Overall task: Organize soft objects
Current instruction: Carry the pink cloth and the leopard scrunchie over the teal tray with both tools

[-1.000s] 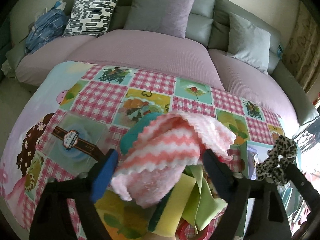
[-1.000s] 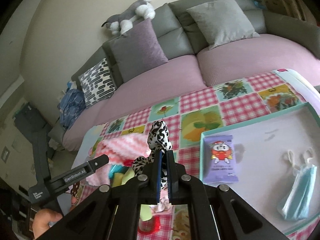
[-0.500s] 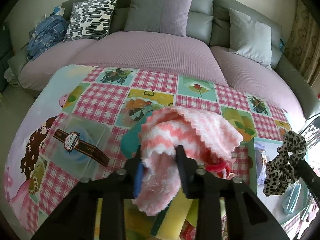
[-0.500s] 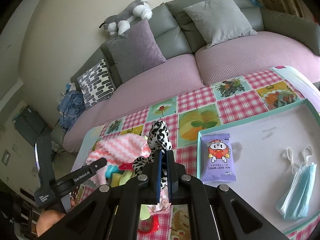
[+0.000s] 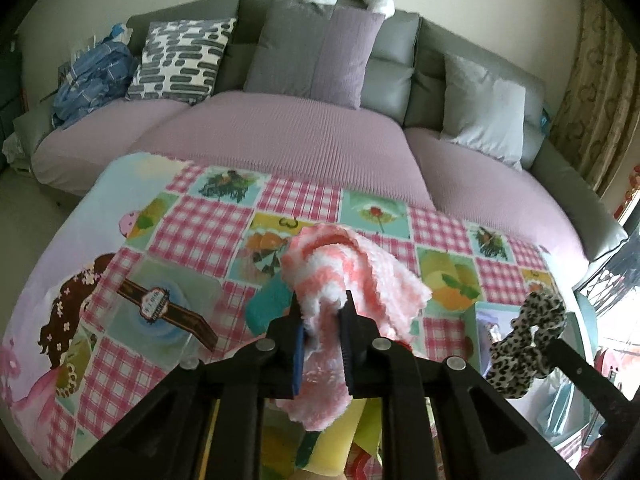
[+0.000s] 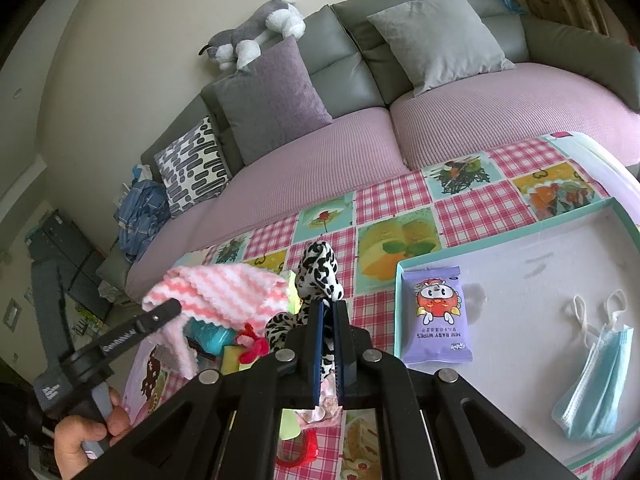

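My left gripper (image 5: 321,312) is shut on a fluffy pink-and-white striped cloth (image 5: 360,276) and holds it up above a pile of soft things: a teal piece (image 5: 268,304) and a yellow sponge (image 5: 332,448). The cloth also shows in the right wrist view (image 6: 224,292). My right gripper (image 6: 327,312) is shut on a leopard-print scrunchie (image 6: 316,276), held above the table left of a teal-rimmed white tray (image 6: 520,272). The scrunchie also shows in the left wrist view (image 5: 524,344).
The tray holds a purple baby-wipes pack (image 6: 436,316) and a blue face mask (image 6: 596,380). A clear lidded box (image 5: 152,308) lies on the checked tablecloth (image 5: 200,232) at the left. A sofa (image 5: 280,140) with cushions stands behind the table.
My left gripper closed on the pink striped cloth and lifted it off the pile. My right gripper kept its hold on the scrunchie and barely moved.
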